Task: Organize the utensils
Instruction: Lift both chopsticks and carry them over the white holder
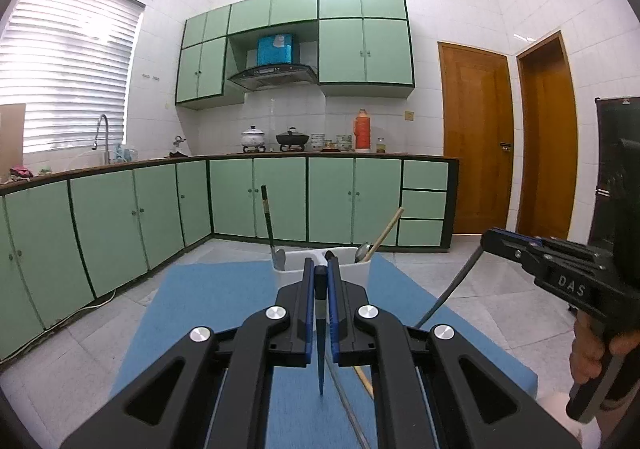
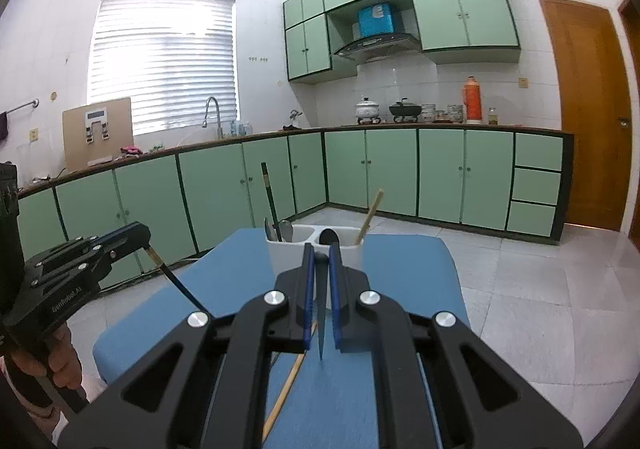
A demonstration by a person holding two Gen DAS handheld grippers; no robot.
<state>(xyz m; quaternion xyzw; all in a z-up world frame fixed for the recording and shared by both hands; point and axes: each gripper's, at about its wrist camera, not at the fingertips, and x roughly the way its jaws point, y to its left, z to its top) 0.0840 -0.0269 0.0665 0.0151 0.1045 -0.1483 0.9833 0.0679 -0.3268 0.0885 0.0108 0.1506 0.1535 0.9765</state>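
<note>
A white utensil holder [image 1: 352, 269] [image 2: 280, 253] stands at the far end of the blue table [image 1: 224, 313] [image 2: 404, 269]. It holds a dark chopstick [image 1: 267, 217] [image 2: 270, 197], a wooden chopstick [image 1: 386, 231] [image 2: 370, 217] and spoons [image 1: 362, 251] [image 2: 329, 237]. My left gripper [image 1: 320, 273] [image 2: 146, 239] is shut on a dark chopstick [image 1: 321, 337] [image 2: 176, 281] above the table. My right gripper [image 2: 320, 255] [image 1: 486, 239] is shut on a thin dark metal utensil [image 2: 321, 321] [image 1: 450, 289]. A wooden chopstick [image 2: 286, 389] [image 1: 366, 381] lies on the table.
Green kitchen cabinets [image 1: 260, 197] and a counter with pots line the far walls. Tiled floor [image 1: 480, 289] surrounds the table. Wooden doors [image 1: 476, 137] stand at the right.
</note>
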